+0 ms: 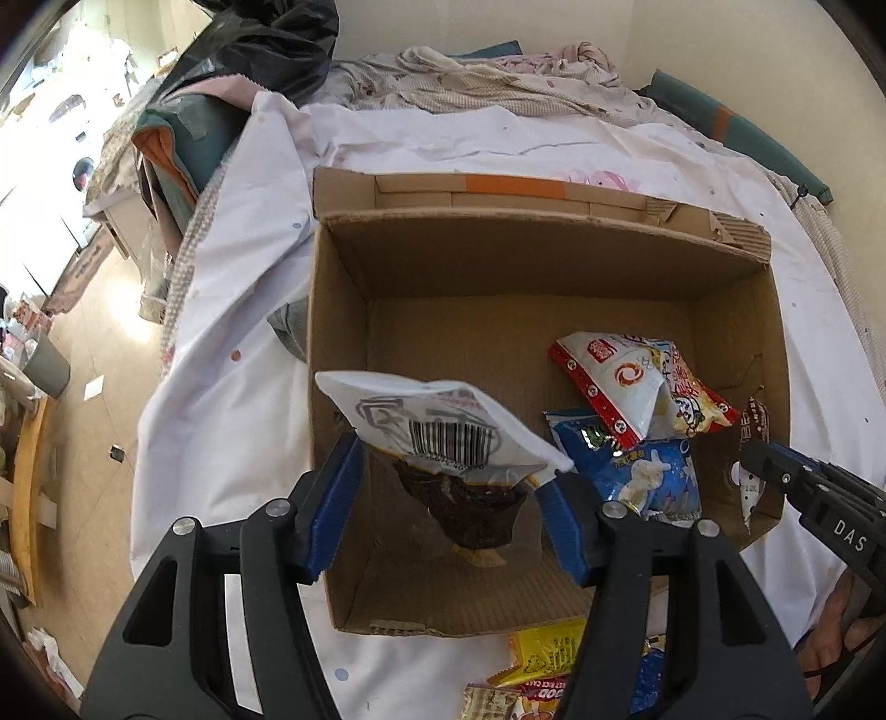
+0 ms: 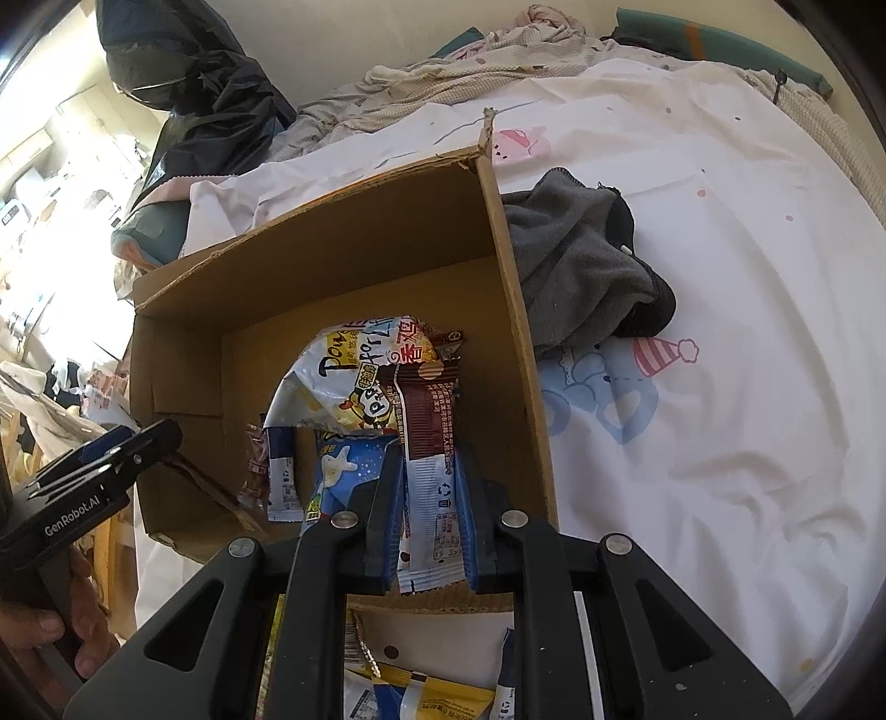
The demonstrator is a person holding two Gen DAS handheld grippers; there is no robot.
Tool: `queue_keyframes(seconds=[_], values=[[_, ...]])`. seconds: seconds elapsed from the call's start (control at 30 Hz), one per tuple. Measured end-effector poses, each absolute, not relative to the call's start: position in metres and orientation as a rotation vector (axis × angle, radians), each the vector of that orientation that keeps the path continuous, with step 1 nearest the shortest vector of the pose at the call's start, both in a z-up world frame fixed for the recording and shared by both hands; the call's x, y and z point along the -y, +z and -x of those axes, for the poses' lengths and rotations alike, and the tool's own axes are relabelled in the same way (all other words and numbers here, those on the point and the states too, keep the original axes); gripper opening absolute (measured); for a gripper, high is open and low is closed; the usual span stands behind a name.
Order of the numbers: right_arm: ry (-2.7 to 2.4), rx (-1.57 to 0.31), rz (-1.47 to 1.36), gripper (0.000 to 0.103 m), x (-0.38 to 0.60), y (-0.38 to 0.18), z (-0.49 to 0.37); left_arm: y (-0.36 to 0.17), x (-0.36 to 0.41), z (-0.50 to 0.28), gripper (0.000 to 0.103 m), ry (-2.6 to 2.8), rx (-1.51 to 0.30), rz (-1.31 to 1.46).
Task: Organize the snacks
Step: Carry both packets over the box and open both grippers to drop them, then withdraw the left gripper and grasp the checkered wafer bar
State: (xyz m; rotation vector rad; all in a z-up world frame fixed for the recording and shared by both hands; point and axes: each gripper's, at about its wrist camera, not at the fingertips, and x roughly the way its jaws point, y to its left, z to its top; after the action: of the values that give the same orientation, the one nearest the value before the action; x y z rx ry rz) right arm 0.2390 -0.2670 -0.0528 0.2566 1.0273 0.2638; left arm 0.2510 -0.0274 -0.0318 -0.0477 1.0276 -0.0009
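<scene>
An open cardboard box [image 1: 554, 224] [image 2: 506, 232] stands on a white bedsheet. Over its near left corner my left gripper [image 1: 451, 465] is shut on a white-backed packet [image 1: 443, 426] with a barcode, its dark lower part hanging into the box. In the right wrist view that gripper [image 2: 158, 437] shows at the left edge. My right gripper [image 2: 429, 471] [image 1: 772, 471] is shut on a brown and white snack packet [image 2: 429, 443] at the box's right side. On the box floor lie a red and white packet [image 1: 637, 382] and a blue packet [image 1: 648, 471] [image 2: 343, 465].
Several loose snack packets [image 1: 542, 653] [image 2: 421, 692] lie on the sheet in front of the box. A grey garment [image 2: 581, 266] lies beside the box's right wall. Crumpled bedding [image 1: 487, 77] and a black bag [image 1: 266, 44] are behind. The floor [image 1: 99, 332] drops off at the left.
</scene>
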Motion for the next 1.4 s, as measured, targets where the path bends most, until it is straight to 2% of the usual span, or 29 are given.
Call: queue_keyframes(seconds=[0.07, 0.1, 0.17, 0.2, 0.27, 0.3, 0.33, 0.4, 0.43, 0.9, 1.4], values=[[0.266, -1.026, -0.260, 0.022, 0.267, -0.053, -0.239, -0.033, 0.026, -0.251, 0.072, -0.003, -1.034, 0.065], [0.266, -1.025, -0.268, 0.022, 0.268, -0.052, -0.239, -0.031, 0.025, -0.250, 0.083, 0.010, -1.021, 0.069], [0.274, -1.014, -0.285, 0.022, 0.269, -0.050, -0.240, -0.028, 0.024, -0.247, 0.094, 0.023, -0.994, 0.068], [0.280, -1.009, -0.291, 0.022, 0.270, -0.049, -0.240, -0.026, 0.025, -0.246, 0.095, 0.021, -0.983, 0.068], [0.284, -1.006, -0.297, 0.029, 0.270, -0.047, -0.240, -0.023, 0.026, -0.246, 0.095, 0.001, -0.976, 0.070], [0.286, -1.005, -0.308, 0.040, 0.271, -0.046, -0.240, -0.023, 0.027, -0.245, 0.095, -0.004, -0.973, 0.068], [0.290, -1.002, -0.324, 0.059, 0.272, -0.046, -0.240, -0.022, 0.027, -0.245, 0.095, -0.005, -0.970, 0.068], [0.289, -0.981, -0.351, 0.072, 0.275, -0.043, -0.239, -0.022, 0.028, -0.244, 0.095, -0.009, -0.969, 0.068], [0.294, -0.970, -0.359, 0.074, 0.275, -0.041, -0.238, -0.022, 0.028, -0.245, 0.095, -0.011, -0.969, 0.068], [0.306, -0.922, -0.383, 0.077, 0.279, -0.025, -0.233, -0.007, 0.028, -0.226, 0.095, -0.033, -0.911, 0.060], [0.333, -0.913, -0.410, 0.077, 0.288, -0.006, -0.178, 0.007, 0.013, -0.166, 0.095, -0.019, -0.913, 0.051]])
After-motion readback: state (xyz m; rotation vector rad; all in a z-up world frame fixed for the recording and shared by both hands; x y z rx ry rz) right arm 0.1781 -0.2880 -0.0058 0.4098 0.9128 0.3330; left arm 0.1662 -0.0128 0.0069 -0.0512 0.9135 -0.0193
